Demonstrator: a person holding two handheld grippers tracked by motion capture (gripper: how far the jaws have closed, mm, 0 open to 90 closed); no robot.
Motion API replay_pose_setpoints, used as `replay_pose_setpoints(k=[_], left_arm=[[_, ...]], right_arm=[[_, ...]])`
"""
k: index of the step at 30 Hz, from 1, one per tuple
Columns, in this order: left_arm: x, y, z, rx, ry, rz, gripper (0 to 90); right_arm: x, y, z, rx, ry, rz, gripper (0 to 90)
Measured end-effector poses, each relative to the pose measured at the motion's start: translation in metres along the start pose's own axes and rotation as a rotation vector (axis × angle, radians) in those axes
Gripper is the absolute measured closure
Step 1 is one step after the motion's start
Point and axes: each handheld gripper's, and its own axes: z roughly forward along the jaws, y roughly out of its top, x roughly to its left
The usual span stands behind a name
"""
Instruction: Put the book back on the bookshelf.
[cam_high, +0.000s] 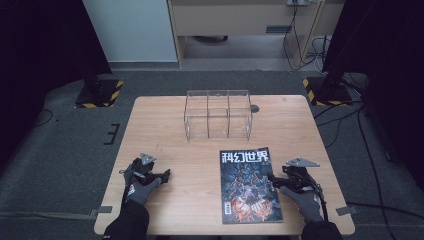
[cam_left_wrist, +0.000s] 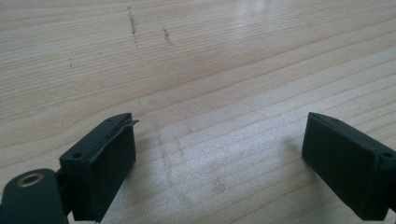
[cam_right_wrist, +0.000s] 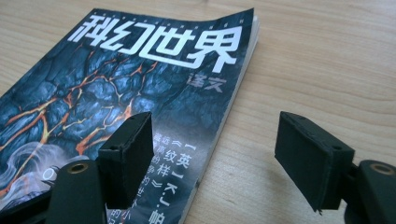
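Observation:
A magazine (cam_high: 249, 185) with a dark blue cover and white Chinese title lies flat at the front right of the wooden table (cam_high: 165, 130). My right gripper (cam_high: 273, 180) is at its right edge and is open. In the right gripper view the magazine (cam_right_wrist: 140, 79) lies under the left jaw, while the other jaw is over bare wood, so the right gripper (cam_right_wrist: 215, 135) straddles the page edge without pressing it. My left gripper (cam_high: 166, 176) rests at the front left, open. Between the jaws of the left gripper (cam_left_wrist: 219, 154) there is only bare wood.
A clear plastic rack (cam_high: 218, 115) with three compartments stands at the back middle of the table. A small dark disc (cam_high: 255, 108) lies just to its right. Tripod feet with yellow-black tape (cam_high: 98, 94) stand on the floor beyond both back corners.

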Motion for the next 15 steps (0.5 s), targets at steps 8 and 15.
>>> replay_pose_setpoints(k=[8,15], left_arm=[[-0.0003,0.0001,0.0002,-0.001,0.0,0.0,9.0],[-0.0015,0.0007,-0.0008,-0.002,-0.001,0.003,10.9]], right_arm=[[0.001,-0.002,0.003,0.012,0.026,0.015,27.4],[0.0026,-0.0042,0.0054,0.026,0.038,0.022,27.8]])
